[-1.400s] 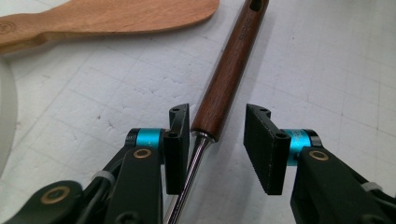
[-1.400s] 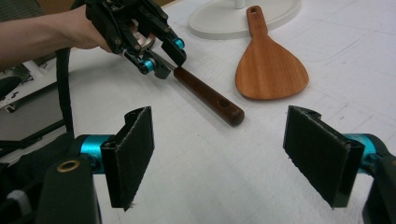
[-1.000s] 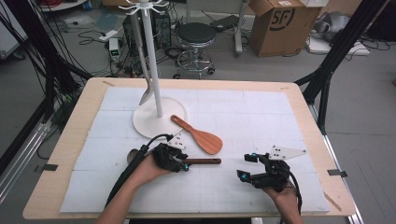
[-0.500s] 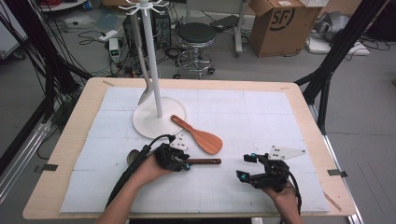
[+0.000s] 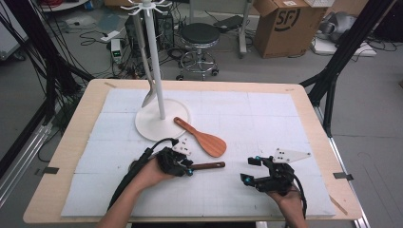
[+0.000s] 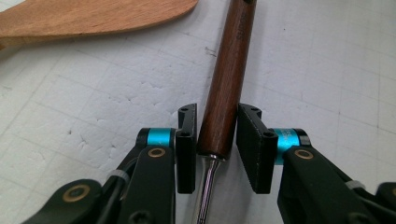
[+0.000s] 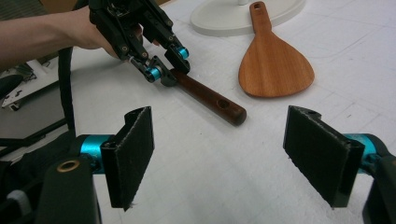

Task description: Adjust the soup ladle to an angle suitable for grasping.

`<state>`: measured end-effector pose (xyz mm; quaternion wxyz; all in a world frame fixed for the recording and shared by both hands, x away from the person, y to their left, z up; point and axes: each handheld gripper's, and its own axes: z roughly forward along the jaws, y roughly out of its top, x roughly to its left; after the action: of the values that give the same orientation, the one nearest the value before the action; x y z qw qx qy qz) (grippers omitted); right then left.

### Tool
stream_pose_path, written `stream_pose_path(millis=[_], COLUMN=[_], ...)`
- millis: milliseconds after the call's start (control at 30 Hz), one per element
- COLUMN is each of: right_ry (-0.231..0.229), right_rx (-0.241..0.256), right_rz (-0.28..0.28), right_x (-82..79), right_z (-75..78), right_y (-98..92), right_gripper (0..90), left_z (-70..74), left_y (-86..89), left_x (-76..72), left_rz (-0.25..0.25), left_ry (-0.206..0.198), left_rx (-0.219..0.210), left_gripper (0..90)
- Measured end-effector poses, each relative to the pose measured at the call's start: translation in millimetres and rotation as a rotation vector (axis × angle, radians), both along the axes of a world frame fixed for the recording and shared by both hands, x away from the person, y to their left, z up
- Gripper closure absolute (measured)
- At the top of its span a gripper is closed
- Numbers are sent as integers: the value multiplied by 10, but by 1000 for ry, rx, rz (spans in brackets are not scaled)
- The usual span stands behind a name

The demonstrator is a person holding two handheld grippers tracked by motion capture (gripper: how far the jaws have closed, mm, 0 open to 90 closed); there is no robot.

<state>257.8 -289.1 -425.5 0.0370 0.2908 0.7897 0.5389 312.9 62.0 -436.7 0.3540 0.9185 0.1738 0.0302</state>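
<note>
**White foam mat, dark wooden handle between the left jaws**

White foam mat [image 5: 266, 118] covers the wooden table [image 5: 76, 137] under both grippers. Beyond the left gripper [image 5: 187, 167] stands a white hanging rack [image 5: 157, 71] on a round base, with one utensil hanging beside its pole. A wooden rice paddle [image 5: 202, 138] lies just ahead of that gripper, its handle end resting on the rack's base. The left gripper's jaws sit either side of the dark wooden handle [image 6: 229, 79] of a utensil lying on the mat, one jaw touching it and the other with a thin gap; a metal shank [image 6: 205, 191] runs back between them. The right gripper [image 5: 251, 170] rests well apart from the handle's free end, its jaws spread wide around nothing.
</note>
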Motion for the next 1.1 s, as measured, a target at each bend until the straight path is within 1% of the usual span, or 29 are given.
stream_pose_path(millis=[67,167,233,300,400,433,533,667,700,933,1000,1100], right_ry=[-1,-6,6,7,8,2,9,14,6,13,12,11], right_rx=[-2,-7,-8,-13,-20,-22,-28,-33,-35,-36,-35,-35], right_rz=[2,7,10,13,18,19,19,23,22,24,23,24], right_x=[0,9,9,13,16,21,17,17,24,19,22,23], right_z=[-1,-6,-10,-10,-12,-15,-19,-25,-29,-25,-26,-25], right_y=[10,21,37,54,79,85,105,121,121,138,138,147], right_gripper=[238,238,238,238,238,238,238,238,238,238,238,238], left_z=[-8,-16,-18,-17,-12,-14,-6,11,16,14,1,-4], left_y=[-18,-18,-9,-8,-7,-7,2,9,10,3,-9,-12], left_x=[-9,-2,10,12,9,9,14,-4,-6,-11,-12,-15], left_rz=[1,-4,-2,-4,-7,-4,-9,-17,-17,-8,-8,1], left_ry=[-12,-6,2,2,-2,2,3,2,1,5,-7,-5], left_rx=[6,-1,-8,-8,-4,-10,-6,-3,-1,2,12,11], left_gripper=[679,661,677,683,687,688,695,729,732,731,729,724])
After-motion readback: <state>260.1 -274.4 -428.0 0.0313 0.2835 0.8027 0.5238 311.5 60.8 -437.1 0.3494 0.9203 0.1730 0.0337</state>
